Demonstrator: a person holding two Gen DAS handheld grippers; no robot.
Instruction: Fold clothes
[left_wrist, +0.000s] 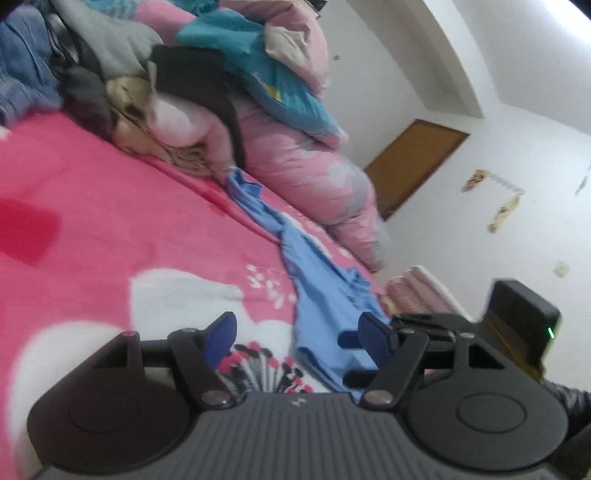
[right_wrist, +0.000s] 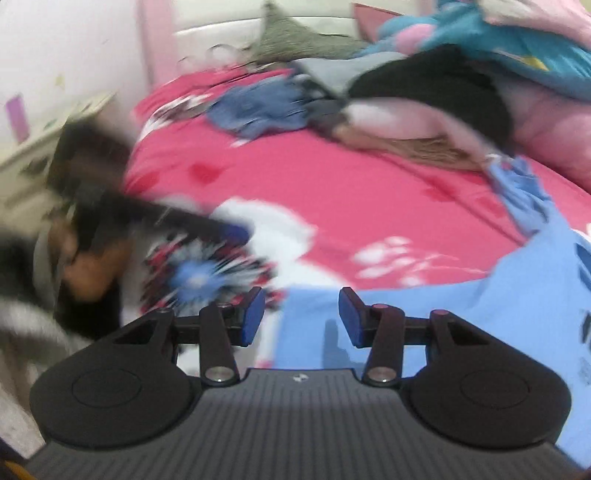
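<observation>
Ahead of our left gripper (left_wrist: 295, 332) we have open blanket (left_wrist: 110, 206); beyond it the clothes heap (left_wrist: 122, 74) and quilts (left_wrist: 306, 166) block us

No text, number or brand name can be read in either view. The light blue cotton garment (right_wrist: 517, 302) bears dark printed marks along its right edge, too blurred and cut off to make out. Each dark ribbed gripper body (left_wrist: 299, 402) carries a small pale emblem, too small to decipher
</observation>
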